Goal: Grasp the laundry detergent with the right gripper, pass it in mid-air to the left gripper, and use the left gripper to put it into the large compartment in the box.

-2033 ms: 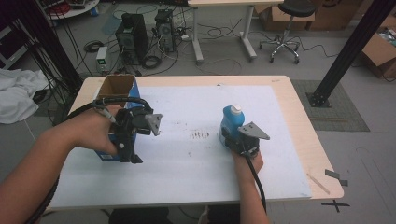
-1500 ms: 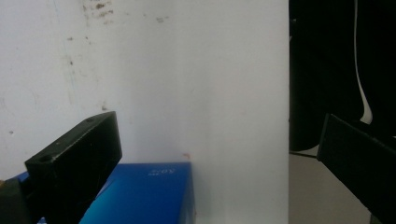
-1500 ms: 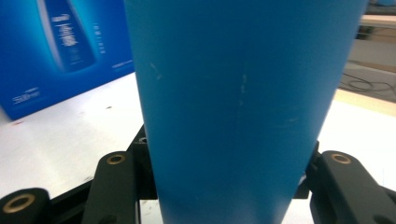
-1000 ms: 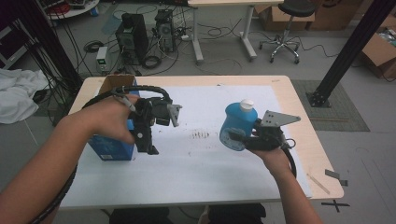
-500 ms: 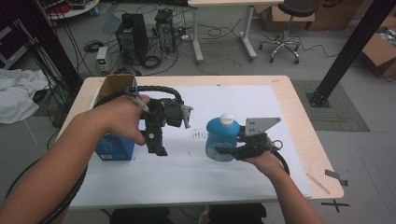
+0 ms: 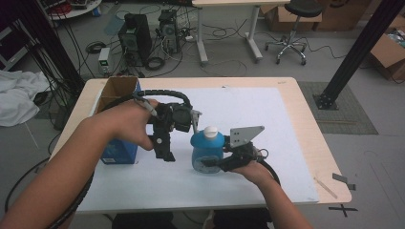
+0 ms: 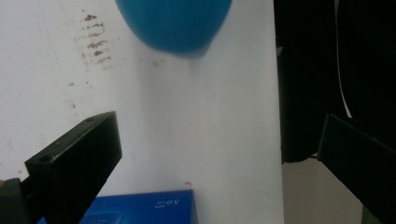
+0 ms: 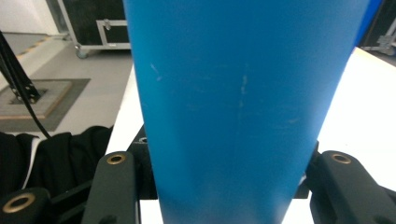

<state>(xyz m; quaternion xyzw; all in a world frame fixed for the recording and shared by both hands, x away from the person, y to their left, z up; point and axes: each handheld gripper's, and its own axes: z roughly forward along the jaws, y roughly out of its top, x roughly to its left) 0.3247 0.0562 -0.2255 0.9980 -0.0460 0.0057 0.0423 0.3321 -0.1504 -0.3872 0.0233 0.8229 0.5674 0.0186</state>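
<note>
A blue bottle (image 6: 206,151) with a white cap (image 6: 210,130) stands upright near the middle of the white mat. My right gripper (image 6: 211,163) is shut on its lower body from the near right side. In the right gripper view the bottle (image 8: 243,93) sits between the two black jaws of my right gripper (image 8: 229,186). My left gripper (image 6: 185,124) hovers just left of the bottle, open and holding nothing. In the left gripper view, the jaws of my left gripper (image 7: 217,135) stand wide apart over the mat, with the bottle (image 7: 175,23) beyond them.
A blue box (image 6: 118,145) with an open cardboard top stands at the left of the table, behind my left hand; its edge (image 7: 140,207) lies under the left gripper. Dark smudges (image 7: 95,44) mark the mat (image 6: 267,119). Tape scraps (image 6: 344,180) lie near the table's front right corner.
My right gripper has carried the bottle leftward toward the middle of the mat. My left gripper has moved right, away from the blue box and close to the bottle.
</note>
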